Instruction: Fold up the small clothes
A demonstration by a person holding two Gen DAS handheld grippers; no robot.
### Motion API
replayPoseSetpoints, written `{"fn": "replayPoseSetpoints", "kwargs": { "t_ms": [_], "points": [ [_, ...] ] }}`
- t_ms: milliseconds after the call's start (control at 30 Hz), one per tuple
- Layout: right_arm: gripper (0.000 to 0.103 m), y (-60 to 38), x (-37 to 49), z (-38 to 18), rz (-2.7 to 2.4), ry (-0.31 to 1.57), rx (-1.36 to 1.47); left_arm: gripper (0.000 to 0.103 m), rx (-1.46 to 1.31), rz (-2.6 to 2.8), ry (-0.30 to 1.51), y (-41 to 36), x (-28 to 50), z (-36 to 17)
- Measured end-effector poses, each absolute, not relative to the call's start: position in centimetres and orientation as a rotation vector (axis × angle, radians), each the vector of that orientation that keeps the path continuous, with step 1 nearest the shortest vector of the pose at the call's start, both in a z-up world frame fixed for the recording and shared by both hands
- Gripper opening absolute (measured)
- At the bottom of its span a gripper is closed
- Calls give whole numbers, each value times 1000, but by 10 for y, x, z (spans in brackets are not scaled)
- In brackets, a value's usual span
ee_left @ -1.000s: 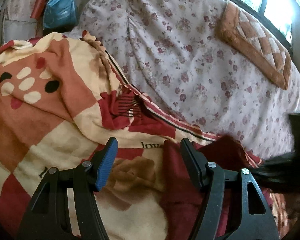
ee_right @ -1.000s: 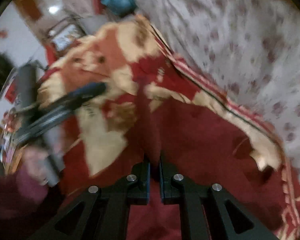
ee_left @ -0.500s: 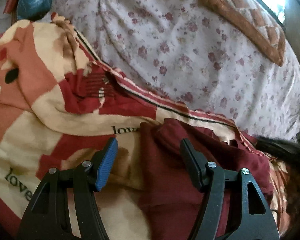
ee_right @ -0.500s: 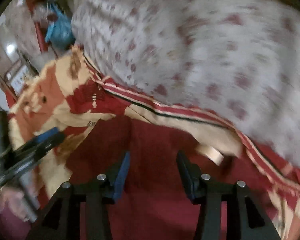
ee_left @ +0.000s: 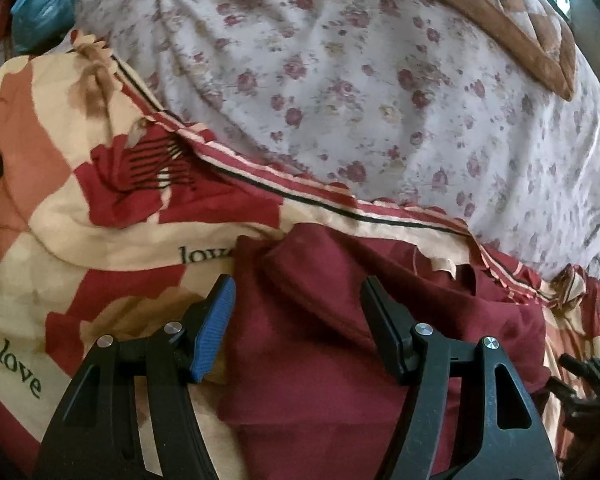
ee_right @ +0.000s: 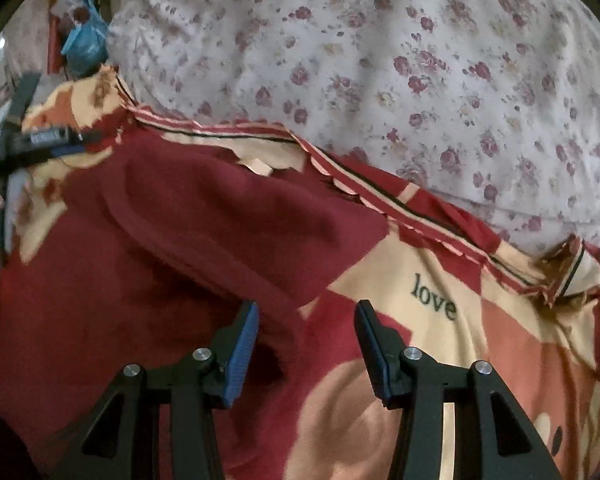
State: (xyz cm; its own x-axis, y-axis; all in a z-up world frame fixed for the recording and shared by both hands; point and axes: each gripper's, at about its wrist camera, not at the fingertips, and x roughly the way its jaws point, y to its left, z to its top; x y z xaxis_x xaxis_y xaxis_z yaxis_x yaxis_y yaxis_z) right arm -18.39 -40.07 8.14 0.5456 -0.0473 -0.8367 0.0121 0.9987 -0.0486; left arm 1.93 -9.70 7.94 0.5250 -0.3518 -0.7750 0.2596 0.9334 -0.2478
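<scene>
Left wrist view first: we see the maroon garment lying on the patterned blanket that covers the near part of the bed, with the floral sheet beyond. It is partly folded, as we judge it: one flap is doubled over the body, its folded edge running across the middle of the cloth. What is left, in our reading, is at least one more fold and some smoothing, since the cloth is lumpy and its outline uneven (we cannot tell from the blurred right wrist view whether the flap is a sleeve or a side panel).

Our left gripper hovers over the garment's left part, jaws wide apart with nothing between the pads; the cloth lies below them, and its left edge sits just inside the blue pad.

Our right gripper has just been opening, and its jaws now stand apart and empty. The garment fills the left of that view, its right edge passing under the gap between the jaws, so that the blue pad is over maroon cloth and the other over the blanket.
</scene>
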Motion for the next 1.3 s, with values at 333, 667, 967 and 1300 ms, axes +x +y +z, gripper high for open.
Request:
{"fn": "replayPoseSetpoints", "kwargs": {
  "t_ms": [333, 667, 967, 1300],
  "points": [
    [8, -387, -180, 70, 35, 1015, -107, 65, -92, -384, 953, -85, -1, 93],
    [2, -422, -221, 60, -40, 1052, 105, 65, -271, -369, 1084, -78, 25, 70],
    [3, -423, -235, 66, -40, 1014, 209, 65, -342, -319, 1185, -108, 41, 42],
    [37, -417, -231, 75, -1, 957, 268, 7, -344, -324, 1083, -108, 31, 65]
  ]
}}
